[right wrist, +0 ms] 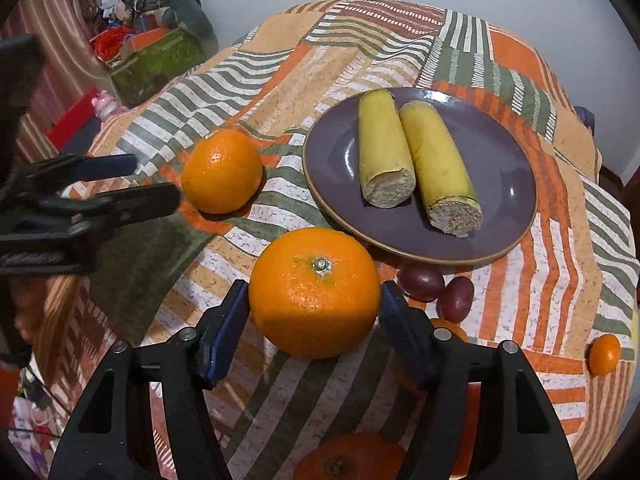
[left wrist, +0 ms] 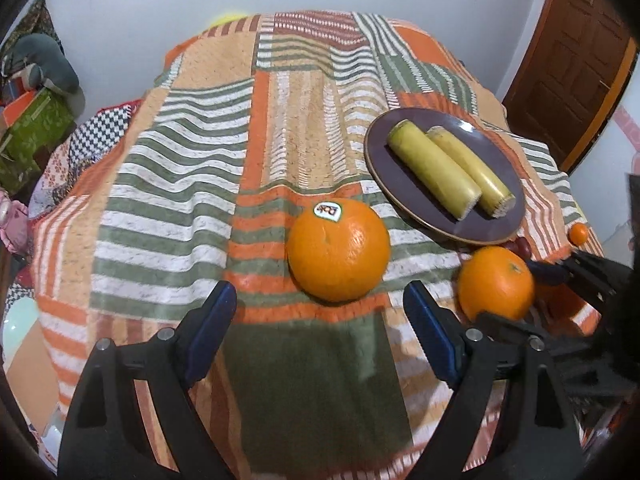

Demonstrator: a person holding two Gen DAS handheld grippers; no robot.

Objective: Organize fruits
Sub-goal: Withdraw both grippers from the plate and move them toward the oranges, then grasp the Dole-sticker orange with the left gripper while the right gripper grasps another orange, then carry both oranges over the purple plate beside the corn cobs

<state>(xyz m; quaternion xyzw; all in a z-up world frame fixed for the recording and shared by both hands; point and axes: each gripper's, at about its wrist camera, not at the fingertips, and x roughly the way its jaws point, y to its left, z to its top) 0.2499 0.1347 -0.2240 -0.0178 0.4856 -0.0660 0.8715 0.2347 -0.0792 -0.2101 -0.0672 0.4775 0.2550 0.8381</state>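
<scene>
My right hand-held gripper (right wrist: 314, 314) is flanking a stemmed orange (right wrist: 314, 294); whether its pads are touching is unclear. My left hand-held gripper (left wrist: 320, 308) is hanging wide near the stickered orange (left wrist: 338, 250). The plate (right wrist: 496, 216) is partly hiding two grapes (right wrist: 422, 282).

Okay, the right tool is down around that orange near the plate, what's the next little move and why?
Probably close the right tool a little more onto the orange. The fruit sits between its blue pads on the patterned cloth, with a sliver of gap showing at the right pad, so it doesn't look gripped yet. The purple plate holds only two banana pieces.
</scene>
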